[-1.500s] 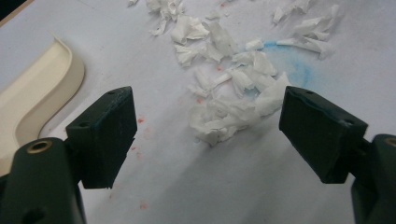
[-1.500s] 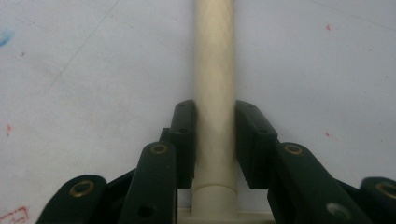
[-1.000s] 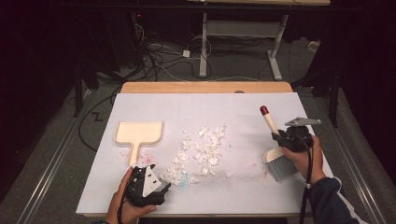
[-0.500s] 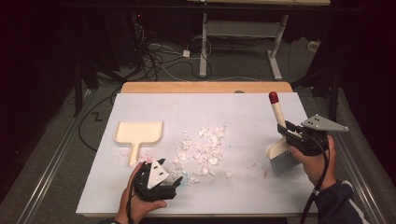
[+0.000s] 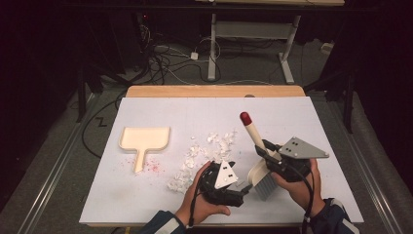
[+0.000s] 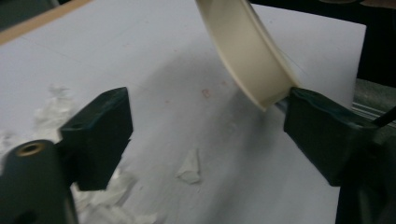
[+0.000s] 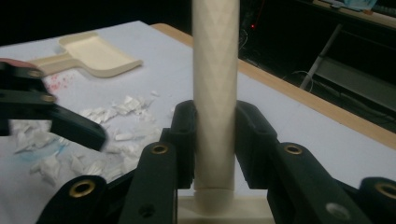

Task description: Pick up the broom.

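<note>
While the high view shows the right gripper (image 5: 272, 163) clenching a brush (image 5: 258, 156) right of paper scraps (image 5: 204, 156), the left gripper view shows the left gripper (image 6: 205, 126) released; the right gripper view shows the dustpan (image 7: 93, 53) far left.

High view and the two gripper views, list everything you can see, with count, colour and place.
brush: one, cream with a red handle tip, right of middle, handle clamped in the right gripper
dustpan: one, cream, left part of the sheet, lying flat
paper scraps: many, white, scattered mid-sheet between dustpan and brush
red specks: many, red, beside the dustpan's handle
sheet: one, white, covering the table
table: one, wooden, edge showing at the far side
cables: several, dark and white, on the floor beyond the table
left gripper: one, black, near edge, jaws open, close to the brush head
right gripper: one, black, shut on the brush handle
</note>
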Available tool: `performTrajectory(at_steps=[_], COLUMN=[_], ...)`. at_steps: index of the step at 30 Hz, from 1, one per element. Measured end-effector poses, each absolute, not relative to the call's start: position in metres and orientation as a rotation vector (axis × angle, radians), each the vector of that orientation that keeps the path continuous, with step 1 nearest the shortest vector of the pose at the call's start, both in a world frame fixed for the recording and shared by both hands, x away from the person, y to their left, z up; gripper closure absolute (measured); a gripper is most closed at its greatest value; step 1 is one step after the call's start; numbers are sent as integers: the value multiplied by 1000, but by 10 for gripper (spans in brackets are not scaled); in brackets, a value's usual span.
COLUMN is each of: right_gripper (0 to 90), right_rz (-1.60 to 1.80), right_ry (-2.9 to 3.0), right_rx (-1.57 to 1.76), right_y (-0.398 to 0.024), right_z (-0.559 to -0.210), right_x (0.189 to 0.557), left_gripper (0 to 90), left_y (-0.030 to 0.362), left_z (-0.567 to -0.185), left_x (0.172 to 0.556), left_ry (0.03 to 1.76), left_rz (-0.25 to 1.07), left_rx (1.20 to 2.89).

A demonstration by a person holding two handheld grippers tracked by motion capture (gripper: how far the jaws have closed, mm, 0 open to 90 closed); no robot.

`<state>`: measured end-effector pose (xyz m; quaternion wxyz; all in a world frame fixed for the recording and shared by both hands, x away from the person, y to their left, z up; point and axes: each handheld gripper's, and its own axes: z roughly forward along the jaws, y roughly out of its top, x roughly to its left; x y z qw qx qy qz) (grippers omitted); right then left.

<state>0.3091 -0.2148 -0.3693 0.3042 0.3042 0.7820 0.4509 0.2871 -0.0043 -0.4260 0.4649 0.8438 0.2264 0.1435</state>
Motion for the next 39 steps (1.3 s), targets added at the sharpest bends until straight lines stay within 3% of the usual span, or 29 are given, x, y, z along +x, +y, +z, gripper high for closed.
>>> performTrajectory(at_steps=[4,10,16,18,21,26,39], right_gripper=[716,717,717,717,717,716,691], right_rz=[1198,1202,1236,1247,1267,1298,1395], right_ry=[2020,2026,2036,2045,2055,2035,2071], right_rx=[820,816,779,766,760,757,711], right_y=[-218,-213,-203,-201,-199,-201,-213], right_z=[-369,-371,-371,-371,-369,-365,-357], right_x=[307,307,300,297,292,288,280], left_gripper=[264,245,311,367,524,600,653], left_y=[-6,-11,-15,-14,-9,1,21], left_z=[-434,-428,-430,-429,-429,-427,-415], left_x=[290,280,286,286,290,294,295], left_ry=[537,479,531,524,531,547,482], left_rz=[285,293,290,290,259,236,297], left_rx=[2048,2034,2027,2022,2003,1977,2012])
